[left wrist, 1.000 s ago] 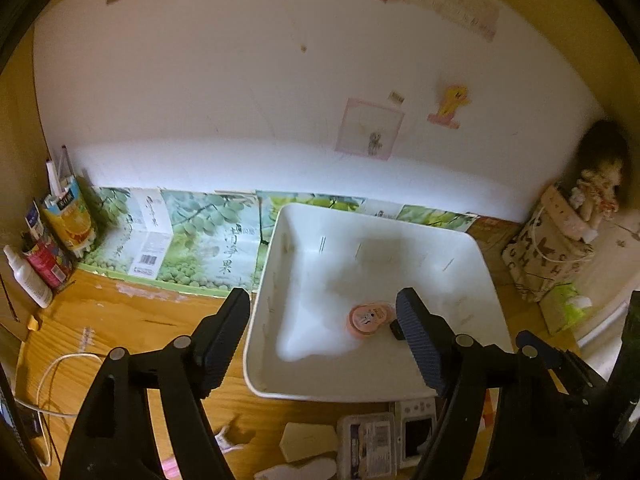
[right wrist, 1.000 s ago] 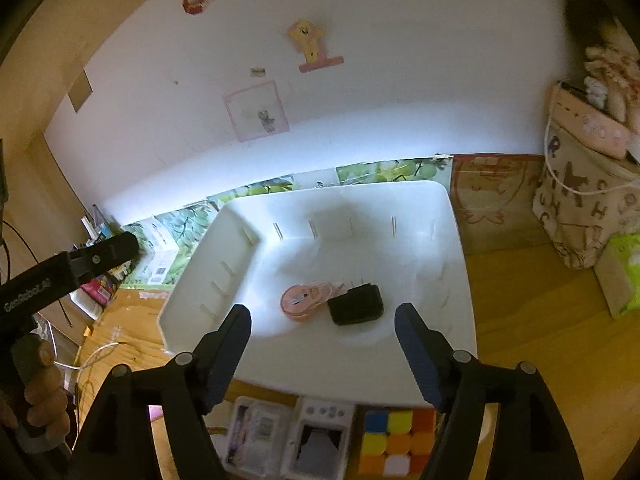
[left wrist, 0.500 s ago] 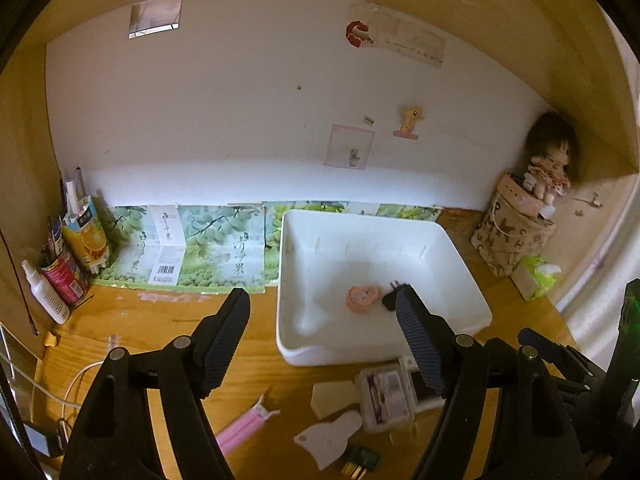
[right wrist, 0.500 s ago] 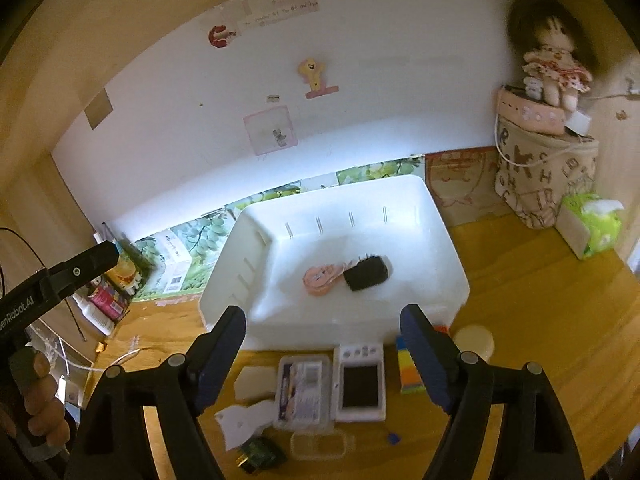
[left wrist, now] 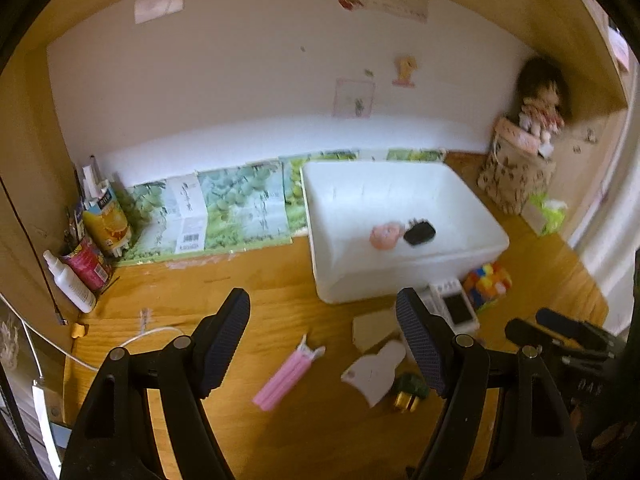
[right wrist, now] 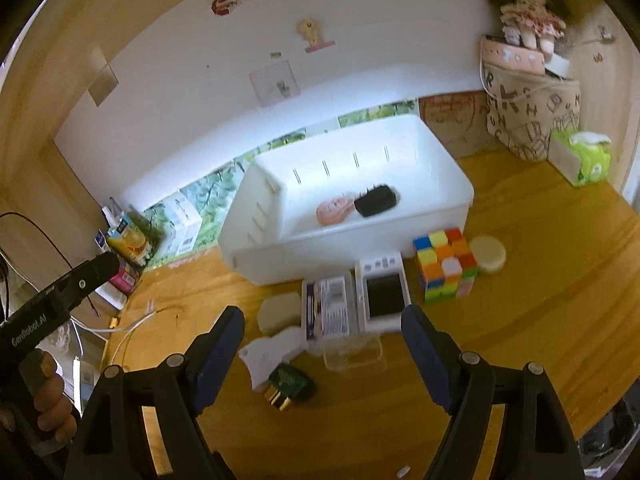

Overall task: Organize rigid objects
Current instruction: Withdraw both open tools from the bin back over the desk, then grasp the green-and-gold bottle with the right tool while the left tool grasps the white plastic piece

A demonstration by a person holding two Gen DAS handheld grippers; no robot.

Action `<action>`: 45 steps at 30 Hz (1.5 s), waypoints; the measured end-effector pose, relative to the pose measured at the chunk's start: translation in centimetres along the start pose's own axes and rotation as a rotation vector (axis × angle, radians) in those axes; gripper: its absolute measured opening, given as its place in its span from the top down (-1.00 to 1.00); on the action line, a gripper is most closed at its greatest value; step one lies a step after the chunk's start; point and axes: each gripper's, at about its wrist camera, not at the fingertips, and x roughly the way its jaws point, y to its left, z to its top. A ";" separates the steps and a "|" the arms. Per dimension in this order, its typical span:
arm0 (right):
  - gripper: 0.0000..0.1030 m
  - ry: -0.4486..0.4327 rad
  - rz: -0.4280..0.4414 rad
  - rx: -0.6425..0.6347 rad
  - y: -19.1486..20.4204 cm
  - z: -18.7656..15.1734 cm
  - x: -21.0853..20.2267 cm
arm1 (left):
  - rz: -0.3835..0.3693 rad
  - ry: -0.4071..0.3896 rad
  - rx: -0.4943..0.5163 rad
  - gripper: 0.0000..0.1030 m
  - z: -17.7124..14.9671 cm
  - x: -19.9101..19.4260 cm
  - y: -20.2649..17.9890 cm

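Note:
A white bin (left wrist: 404, 284) (right wrist: 444, 168) stands on the wooden desk and holds a pink round item (left wrist: 384, 235) (right wrist: 334, 210) and a black charger (left wrist: 419, 233) (right wrist: 376, 200). In front of it lie a white device with a dark screen (right wrist: 382, 294) (left wrist: 456, 306), a labelled box (right wrist: 326, 308), a colour cube (right wrist: 444, 264) (left wrist: 488, 284), a round cream lid (right wrist: 487, 254), a clear case (right wrist: 354, 354), white cards (right wrist: 270, 354) (left wrist: 374, 372), a green item (right wrist: 288, 386) (left wrist: 410, 390) and a pink bar (left wrist: 286, 376). My left gripper (left wrist: 322, 344) and right gripper (right wrist: 322, 354) are open and empty, held back above the desk.
A juice carton (left wrist: 106, 220), a red can (left wrist: 86, 260) and a white spray bottle (left wrist: 70, 282) stand at the left wall. A printed bag with a doll (right wrist: 528, 120) and a green tissue pack (right wrist: 582, 158) stand at the right. A white cable (left wrist: 120, 344) lies front left.
Both grippers have pulled back and up from the bin. The loose items in front of the bin have come into view. Both stay open and empty.

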 end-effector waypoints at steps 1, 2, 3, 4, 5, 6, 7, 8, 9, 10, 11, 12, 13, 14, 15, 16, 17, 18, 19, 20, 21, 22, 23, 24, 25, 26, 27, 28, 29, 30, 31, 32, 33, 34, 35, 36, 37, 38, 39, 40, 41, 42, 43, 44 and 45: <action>-0.58 0.008 -0.002 0.007 -0.1 -0.3 0.1 | -0.009 0.015 0.009 -0.53 -0.3 0.1 0.0; -0.58 0.016 -0.003 0.014 -0.2 -0.5 0.2 | -0.017 0.027 0.016 -0.53 -0.6 0.3 -0.1; -0.58 0.020 -0.005 0.019 -0.3 -0.7 0.3 | -0.026 0.044 0.028 -0.53 -0.9 0.5 -0.2; -0.58 0.026 -0.008 0.026 -0.5 -0.9 0.4 | -0.032 0.055 0.035 -0.53 -1.1 0.7 -0.3; -0.58 0.033 -0.010 0.036 -0.7 -1.0 0.6 | -0.038 0.069 0.044 -0.53 -1.3 1.0 -0.4; -0.58 0.041 -0.013 0.047 -0.9 -1.2 0.8 | -0.045 0.089 0.056 -0.53 -1.5 1.3 -0.6; -0.58 0.052 -0.016 0.062 -1.3 -1.3 1.1 | -0.050 0.106 0.067 -0.53 -1.7 1.7 -0.8; -0.58 0.062 -0.017 0.075 -1.6 -1.4 1.3 | -0.054 0.121 0.077 -0.53 -1.9 2.0 -0.9; -0.58 0.074 -0.016 0.090 -1.9 -1.6 1.5 | -0.056 0.141 0.091 -0.53 -2.1 2.5 -1.1; -0.58 0.092 -0.009 0.107 -2.2 -1.8 1.9 | -0.057 0.157 0.099 -0.53 -2.2 2.9 -1.3; -0.58 0.109 0.001 0.119 -2.5 -2.0 2.2 | -0.057 0.180 0.111 -0.53 -2.2 3.4 -1.5; -0.58 0.130 0.011 0.131 -2.7 -2.2 2.6 | -0.059 0.198 0.120 -0.53 -2.2 3.9 -1.6; -0.58 0.152 0.021 0.140 -2.9 -2.4 3.0 | -0.062 0.211 0.128 -0.53 -2.2 4.2 -1.7; -0.58 0.168 0.028 0.145 -2.9 -2.7 3.3 | -0.064 0.222 0.134 -0.53 -2.2 4.5 -1.7; -0.58 0.186 0.034 0.146 -2.9 -2.9 3.6 | -0.066 0.244 0.145 -0.53 -2.3 5.1 -1.9; -0.58 0.205 0.042 0.144 -2.9 -3.1 3.9 | -0.067 0.262 0.151 -0.53 -2.4 5.6 -2.0; -0.58 0.221 0.052 0.135 -2.8 -3.3 4.2 | -0.068 0.281 0.156 -0.53 -2.4 6.1 -2.1; -0.58 0.231 0.062 0.127 -2.7 -3.5 4.3 | -0.071 0.309 0.161 -0.53 -2.5 6.9 -2.3; -0.58 0.242 0.077 0.113 -2.5 -3.6 4.5 | -0.073 0.328 0.165 -0.53 -2.5 7.4 -2.4; -0.58 0.249 0.092 0.103 -2.4 -3.8 4.6 | -0.075 0.347 0.168 -0.53 -2.6 8.0 -2.6; -0.58 0.259 0.107 0.092 -2.3 -3.9 4.8 | -0.076 0.368 0.172 -0.53 -2.6 8.6 -2.7; -0.58 0.274 0.123 0.078 -2.0 -4.2 5.1 | -0.075 0.391 0.174 -0.53 -2.7 9.3 -2.9; -0.58 0.285 0.132 0.066 -1.9 -4.4 5.3 | -0.074 0.408 0.176 -0.53 -2.8 9.7 -3.1; -0.58 0.294 0.140 0.053 -1.7 -4.6 5.5 | -0.077 0.427 0.178 -0.53 -2.8 10.3 -3.2; -0.58 0.301 0.148 0.040 -1.4 -4.7 5.7 | -0.078 0.446 0.182 -0.53 -2.8 10.8 -3.4; -0.58 0.306 0.157 0.026 -1.3 -4.8 5.8 | -0.078 0.460 0.186 -0.53 -2.8 11.2 -3.6; -0.58 0.310 0.166 0.011 -1.1 -4.9 5.9 | -0.079 0.475 0.190 -0.53 -2.8 11.6 -3.7; -0.58 0.317 0.175 -0.007 -0.9 -5.1 6.1 | -0.083 0.490 0.195 -0.53 -2.9 12.0 -3.9; -0.58 0.321 0.183 -0.021 -0.7 -5.1 6.2 | -0.083 0.507 0.199 -0.53 -2.9 12.4 -4.1; -0.58 0.327 0.191 -0.038 -0.5 -5.2 6.3 | -0.086 0.522 0.201 -0.53 -2.9 12.8 -4.3; -0.58 0.335 0.198 -0.057 -0.2 -5.4 6.5 | -0.089 0.536 0.202 -0.53 -3.0 13.1 -4.4; -0.58 0.341 0.199 -0.071 0.0 -5.5 6.7 | -0.093 0.555 0.202 -0.53 -3.1 13.5 -4.6; -0.58 0.348 0.200 -0.089 0.3 -5.7 6.9 | -0.095 0.570 0.202 -0.53 -3.1 13.8 -4.7; -0.58 0.355 0.200 -0.106 0.5 -5.8 7.1 | -0.098 0.591 0.202 -0.53 -3.3 14.3 -4.9; -0.58 0.360 0.202 -0.115 0.6 -5.9 7.3 | -0.100 0.609 0.204 -0.53 -3.4 14.6 -5.0; -0.58 0.366 0.207 -0.121 0.7 -6.0 7.5 | -0.100 0.624 0.203 -0.53 -3.5 15.0 -5.1; -0.58 0.370 0.210 -0.121 0.7 -6.1 7.6 | -0.101 0.637 0.203 -0.53 -3.6 15.2 -5.2; -0.58 0.374 0.210 -0.123 0.7 -6.2 7.7 | -0.102 0.653 0.200 -0.53 -3.7 15.6 -5.3; -0.58 0.380 0.213 -0.126 0.6 -6.3 7.9 | -0.102 0.670 0.197 -0.53 -3.9 15.9 -5.3; -0.58 0.384 0.216 -0.128 0.7 -6.3 8.2 | -0.100 0.681 0.195 -0.53 -4.0 16.1 -5.4; -0.58 0.388 0.216 -0.129 0.7 -6.3 8.4 | -0.098 0.689 0.194 -0.53 -4.1 16.3 -5.4; -0.57 0.392 0.216 -0.130 0.8 -6.3 8.7 | -0.090 0.699 0.194 -0.53 -4.2 16.5 -5.4; -0.57 0.396 0.217 -0.131 0.8 -6.4 8.9 | -0.082 0.711 0.194 -0.53 -4.3 16.8 -5.5; -0.57 0.399 0.216 -0.133 0.8 -6.4 9.1 | -0.079 0.722 0.191 -0.53 -4.2 17.3 -5.4; -0.56 0.400 0.216 -0.135 0.8 -6.4 9.2 | -0.077 0.737 0.186 -0.53 -4.3 17.6 -5.4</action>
